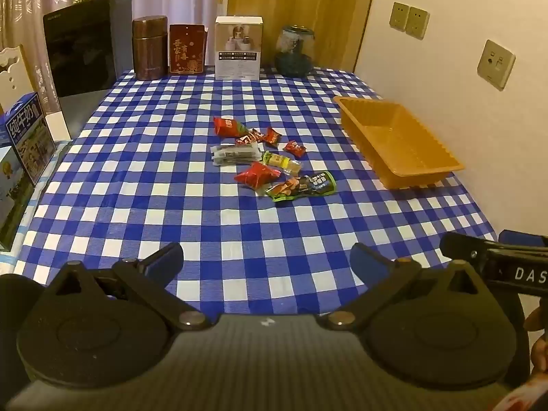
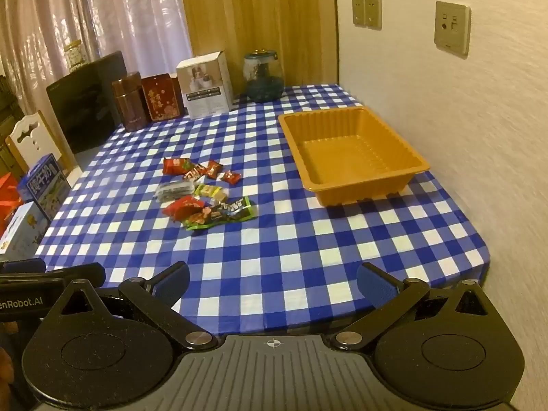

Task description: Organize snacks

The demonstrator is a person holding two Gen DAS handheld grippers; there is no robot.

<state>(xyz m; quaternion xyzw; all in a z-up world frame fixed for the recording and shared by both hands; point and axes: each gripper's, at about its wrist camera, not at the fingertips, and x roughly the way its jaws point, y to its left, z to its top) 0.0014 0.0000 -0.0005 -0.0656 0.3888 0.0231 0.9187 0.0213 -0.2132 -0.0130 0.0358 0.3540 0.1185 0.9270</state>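
Note:
Several wrapped snacks (image 1: 263,156) lie in a loose pile mid-table on the blue checked cloth; they also show in the right wrist view (image 2: 205,191). Among them are red packets (image 1: 256,174), a grey packet (image 1: 234,154) and a green packet (image 1: 303,185). An empty orange tray (image 1: 399,142) stands to the right by the wall, also in the right wrist view (image 2: 352,157). My left gripper (image 1: 269,262) is open and empty over the table's near edge. My right gripper (image 2: 272,284) is open and empty, beside the left one.
Along the back edge stand a black box (image 1: 85,44), a brown canister (image 1: 150,48), a red tin (image 1: 186,49), a white carton (image 1: 238,48) and a glass jar (image 1: 294,51). Milk cartons (image 1: 24,144) stand at the left. The wall (image 1: 462,68) is at the right.

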